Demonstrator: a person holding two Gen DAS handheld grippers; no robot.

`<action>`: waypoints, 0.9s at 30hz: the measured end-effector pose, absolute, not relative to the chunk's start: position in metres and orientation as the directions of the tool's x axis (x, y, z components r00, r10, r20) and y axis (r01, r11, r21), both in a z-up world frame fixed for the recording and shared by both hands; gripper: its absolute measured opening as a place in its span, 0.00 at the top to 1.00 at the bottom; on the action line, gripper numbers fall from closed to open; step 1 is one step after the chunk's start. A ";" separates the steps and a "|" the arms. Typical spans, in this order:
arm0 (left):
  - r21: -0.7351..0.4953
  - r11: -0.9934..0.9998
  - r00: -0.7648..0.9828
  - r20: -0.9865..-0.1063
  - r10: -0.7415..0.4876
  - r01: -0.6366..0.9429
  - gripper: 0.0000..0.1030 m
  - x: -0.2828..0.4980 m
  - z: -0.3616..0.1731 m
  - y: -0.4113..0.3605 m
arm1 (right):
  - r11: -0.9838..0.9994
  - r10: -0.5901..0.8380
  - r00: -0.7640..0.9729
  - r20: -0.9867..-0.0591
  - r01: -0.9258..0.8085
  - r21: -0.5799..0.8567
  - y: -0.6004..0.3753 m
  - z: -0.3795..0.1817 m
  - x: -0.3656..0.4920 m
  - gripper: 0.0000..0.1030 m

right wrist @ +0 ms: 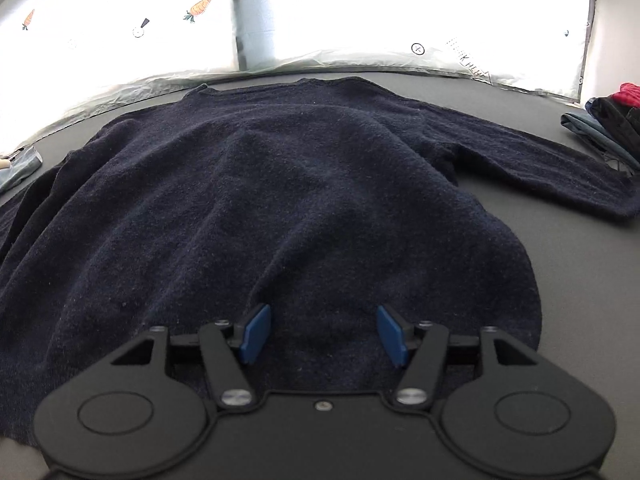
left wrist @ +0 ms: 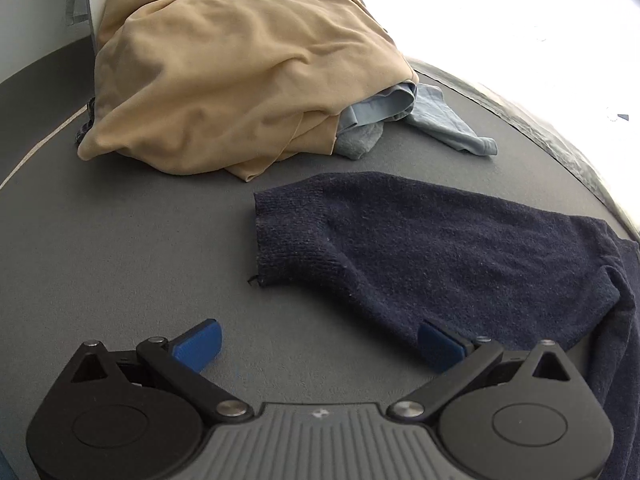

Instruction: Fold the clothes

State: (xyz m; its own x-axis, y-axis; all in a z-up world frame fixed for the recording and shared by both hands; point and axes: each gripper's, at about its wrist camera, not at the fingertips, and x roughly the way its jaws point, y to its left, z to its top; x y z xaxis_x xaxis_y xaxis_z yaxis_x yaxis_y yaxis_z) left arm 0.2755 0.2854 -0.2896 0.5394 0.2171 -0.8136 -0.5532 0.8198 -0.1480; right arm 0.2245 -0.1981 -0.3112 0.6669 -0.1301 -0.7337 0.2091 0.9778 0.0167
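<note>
A dark navy knit sweater (right wrist: pixel 280 200) lies spread flat on the grey table (right wrist: pixel 580 280), collar toward the far edge. Its right sleeve (right wrist: pixel 540 168) stretches out to the right. My right gripper (right wrist: pixel 323 334) hovers open over the sweater's near hem, nothing between its blue pads. In the left wrist view the sweater's left sleeve (left wrist: pixel 400 248) lies across the table with its cuff pointing left. My left gripper (left wrist: pixel 320 346) is wide open just in front of that sleeve, its right pad (left wrist: pixel 440 344) at the fabric's near edge and its left pad (left wrist: pixel 198 344) over bare table.
A heap of tan cloth (left wrist: pixel 240 72) over pale blue garments (left wrist: pixel 420 120) sits at the far left of the table. Folded dark and red clothes (right wrist: pixel 612 120) are stacked at the far right. A bright window (right wrist: pixel 360 8) with carrot stickers runs behind the table's far edge.
</note>
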 end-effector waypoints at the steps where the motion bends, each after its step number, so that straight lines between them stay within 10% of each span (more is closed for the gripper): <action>1: -0.152 0.813 0.543 -0.809 0.224 -0.562 0.01 0.280 -0.291 0.289 | 0.976 -0.137 0.662 -0.736 0.217 0.013 -0.197 -0.311 0.224 0.40; 4: -0.133 0.818 0.565 -0.784 0.258 -0.559 0.17 0.289 -0.292 0.293 | 0.972 -0.168 0.648 -0.743 0.234 -0.016 -0.191 -0.311 0.226 0.38; 6: -0.068 0.843 0.568 -0.768 0.297 -0.533 0.52 0.295 -0.292 0.293 | 0.968 -0.183 0.640 -0.747 0.249 -0.024 -0.189 -0.311 0.230 0.34; 9: -0.051 0.866 0.596 -0.745 0.299 -0.498 0.71 0.300 -0.291 0.303 | 0.963 -0.189 0.631 -0.753 0.271 -0.014 -0.190 -0.311 0.232 0.33; 16: 0.016 0.846 0.589 -0.712 0.383 -0.532 0.75 0.317 -0.283 0.328 | 0.960 -0.202 0.616 -0.761 0.277 -0.030 -0.189 -0.311 0.233 0.32; 27: -0.195 0.868 0.600 -0.788 0.138 -0.456 0.42 0.279 -0.276 0.281 | 0.960 -0.215 0.637 -0.741 0.276 -0.041 -0.192 -0.291 0.221 0.29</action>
State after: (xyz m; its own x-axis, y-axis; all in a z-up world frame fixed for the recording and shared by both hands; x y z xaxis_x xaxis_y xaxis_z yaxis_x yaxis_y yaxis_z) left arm 0.2786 0.2810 -0.2765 0.5999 0.1379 -0.7881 -0.4563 0.8681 -0.1954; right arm 0.2211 -0.1922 -0.2911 0.6365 -0.2147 -0.7408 0.2758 0.9603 -0.0413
